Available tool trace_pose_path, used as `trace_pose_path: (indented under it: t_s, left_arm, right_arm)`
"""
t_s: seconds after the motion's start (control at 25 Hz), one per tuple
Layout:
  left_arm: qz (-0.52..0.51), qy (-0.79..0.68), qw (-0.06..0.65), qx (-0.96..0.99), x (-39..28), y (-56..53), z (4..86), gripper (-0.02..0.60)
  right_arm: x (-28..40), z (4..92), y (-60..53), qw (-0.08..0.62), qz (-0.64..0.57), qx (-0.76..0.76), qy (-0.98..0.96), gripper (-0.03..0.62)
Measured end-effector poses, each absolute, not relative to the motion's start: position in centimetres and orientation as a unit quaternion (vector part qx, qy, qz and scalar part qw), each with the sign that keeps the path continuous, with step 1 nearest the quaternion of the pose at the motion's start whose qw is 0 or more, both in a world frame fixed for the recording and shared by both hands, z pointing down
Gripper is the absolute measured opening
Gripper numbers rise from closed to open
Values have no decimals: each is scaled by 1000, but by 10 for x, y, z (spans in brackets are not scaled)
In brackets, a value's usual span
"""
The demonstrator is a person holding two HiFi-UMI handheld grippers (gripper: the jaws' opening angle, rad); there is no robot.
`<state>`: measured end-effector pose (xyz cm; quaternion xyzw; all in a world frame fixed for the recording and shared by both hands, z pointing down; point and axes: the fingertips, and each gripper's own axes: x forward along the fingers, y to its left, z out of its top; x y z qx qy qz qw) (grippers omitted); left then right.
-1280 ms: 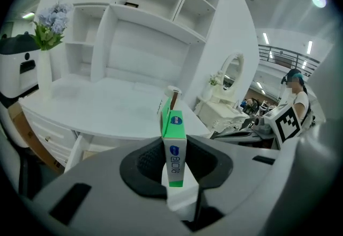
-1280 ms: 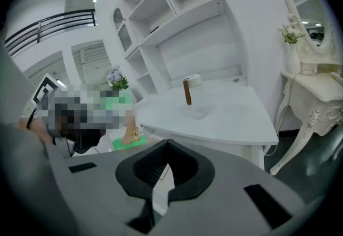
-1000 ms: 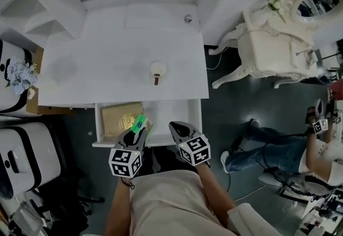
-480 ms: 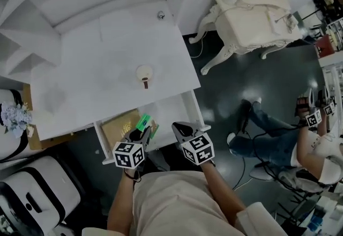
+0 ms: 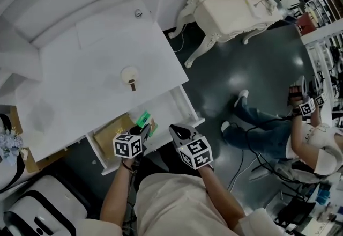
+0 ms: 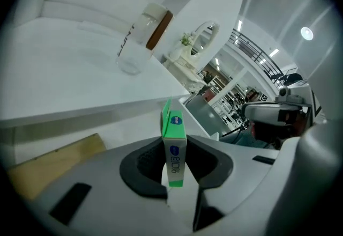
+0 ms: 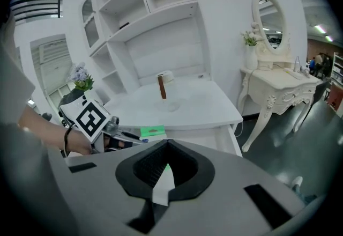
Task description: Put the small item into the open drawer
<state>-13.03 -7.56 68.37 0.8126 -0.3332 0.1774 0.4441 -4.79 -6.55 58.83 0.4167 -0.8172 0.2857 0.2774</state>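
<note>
The left gripper (image 5: 143, 131) clamps a green box (image 5: 142, 120) over the drawer (image 5: 185, 105), near its front edge. The right gripper (image 5: 176, 132) has its jaws together, empty.

One green box (image 5: 142, 120), one drawer (image 5: 165, 107), one bottle (image 5: 129, 75)

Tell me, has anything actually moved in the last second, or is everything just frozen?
Only the head camera turned, so the desk looks more tilted. Nothing was taken or let go. The left gripper still clamps the green box over the open drawer, beside the tan book. The right gripper stays shut and empty next to it. The cup stands where it was.
</note>
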Motion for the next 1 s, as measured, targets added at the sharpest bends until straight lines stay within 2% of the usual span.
trace_pose_path:
  t_s: [0.52,1.0]
  left_arm:
    - [196,-294,515,781,-71,-93,754,104]
    - [163,-280,576,750,-22,-115,771,105]
  right_arm:
    - [10,607,-49,282,298,479,-776,25]
    - [27,622,-42,303,301,458,-780,25]
